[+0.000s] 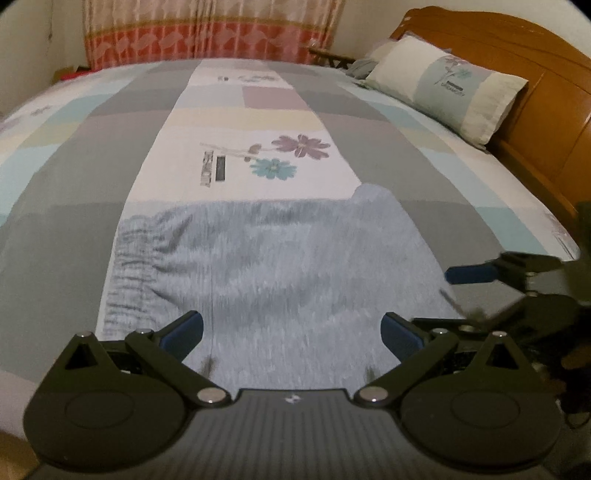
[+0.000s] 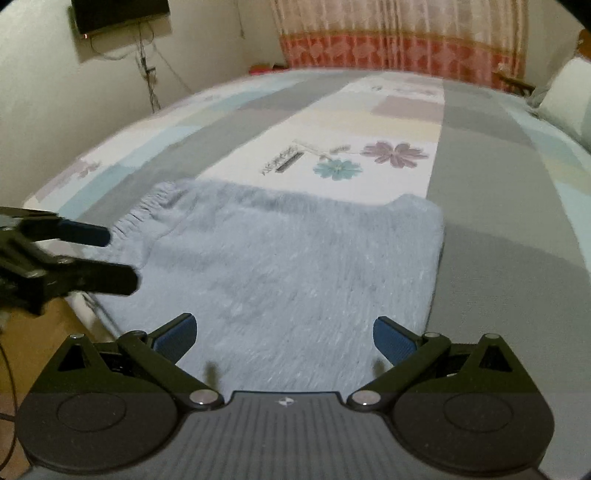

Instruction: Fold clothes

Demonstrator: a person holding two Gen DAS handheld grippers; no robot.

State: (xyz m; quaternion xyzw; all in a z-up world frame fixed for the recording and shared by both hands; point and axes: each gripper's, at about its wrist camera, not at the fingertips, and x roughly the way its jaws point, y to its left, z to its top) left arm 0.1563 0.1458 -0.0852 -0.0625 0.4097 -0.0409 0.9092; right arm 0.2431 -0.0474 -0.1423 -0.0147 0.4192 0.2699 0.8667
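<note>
Grey fuzzy garment (image 2: 288, 266) lies flat on the bed (image 2: 498, 258); left claw (image 1: 291, 332) at 9 o'clock, right claw (image 2: 284, 332) at 6, both wide open, empty.

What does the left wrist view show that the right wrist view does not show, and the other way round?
Only the left wrist view shows the wooden headboard and the whole pillow lying against it; the right wrist view catches only a pale edge of a pillow. Only the right wrist view shows the dark screen on the wall, with cables hanging below it. Both share the grey fuzzy garment lying flat on the flowered bedsheet, the red patterned curtain, and both grippers open above the near edge: left gripper, right gripper.
</note>
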